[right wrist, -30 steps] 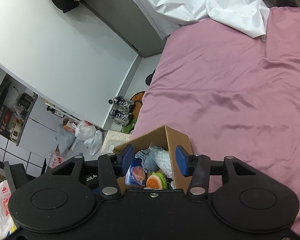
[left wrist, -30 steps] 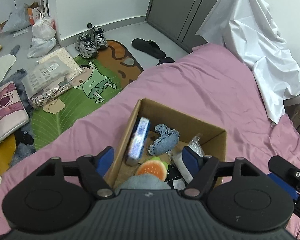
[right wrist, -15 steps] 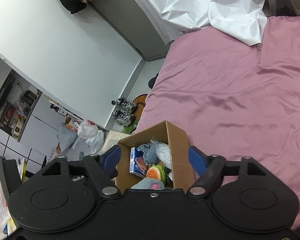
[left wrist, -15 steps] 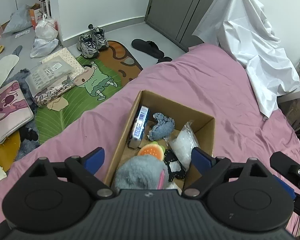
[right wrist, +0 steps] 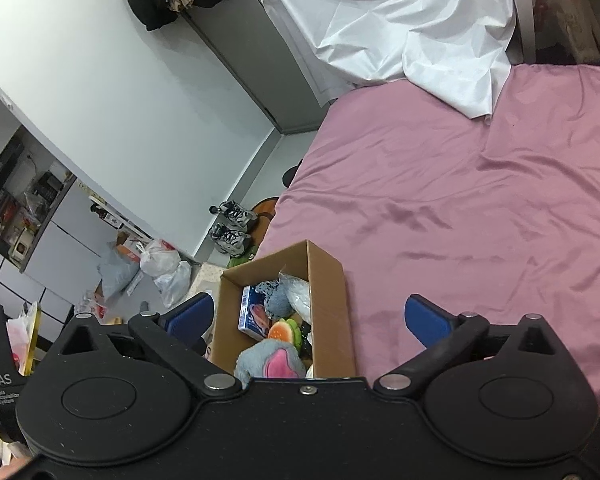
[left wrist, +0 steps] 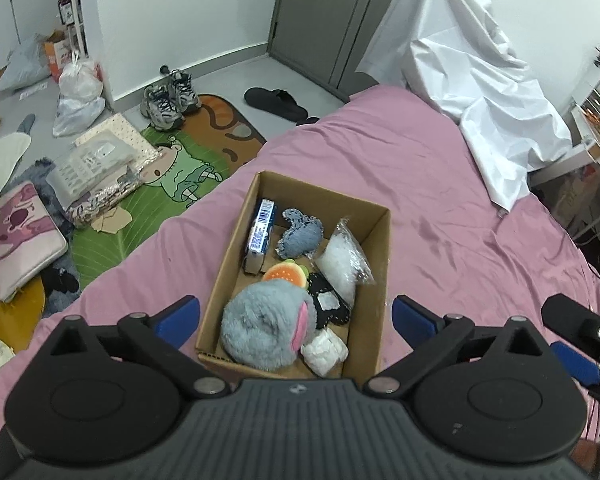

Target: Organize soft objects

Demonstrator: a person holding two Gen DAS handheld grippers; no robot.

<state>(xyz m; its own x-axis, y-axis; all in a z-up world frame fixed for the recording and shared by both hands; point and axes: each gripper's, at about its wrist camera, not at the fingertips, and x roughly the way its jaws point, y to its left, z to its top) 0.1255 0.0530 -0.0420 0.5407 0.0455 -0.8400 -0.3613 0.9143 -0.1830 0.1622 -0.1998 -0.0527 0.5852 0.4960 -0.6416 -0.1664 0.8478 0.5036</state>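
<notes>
Cardboard box (left wrist: 374, 240) on bed (left wrist: 440, 184), grey plush toy (left wrist: 260, 326) released inside; 2 hand-held grippers (left (left wrist: 296, 316), right (right wrist: 310, 314)), jaws just spread wide, empty, best lifted clear without the box being nudged.

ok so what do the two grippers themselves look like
Both are matte black plastic. The left gripper has a ribbed body, two round housings, silver pivot pins and blue pads on its fingers. The right gripper matches it, though its body looks smooth, with a silver screw at the centre.

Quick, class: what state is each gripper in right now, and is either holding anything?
Left gripper: open, jaws just widened, holding nothing, above the brown cardboard box.
Right gripper: open, jaws just widened, holding nothing.
</notes>
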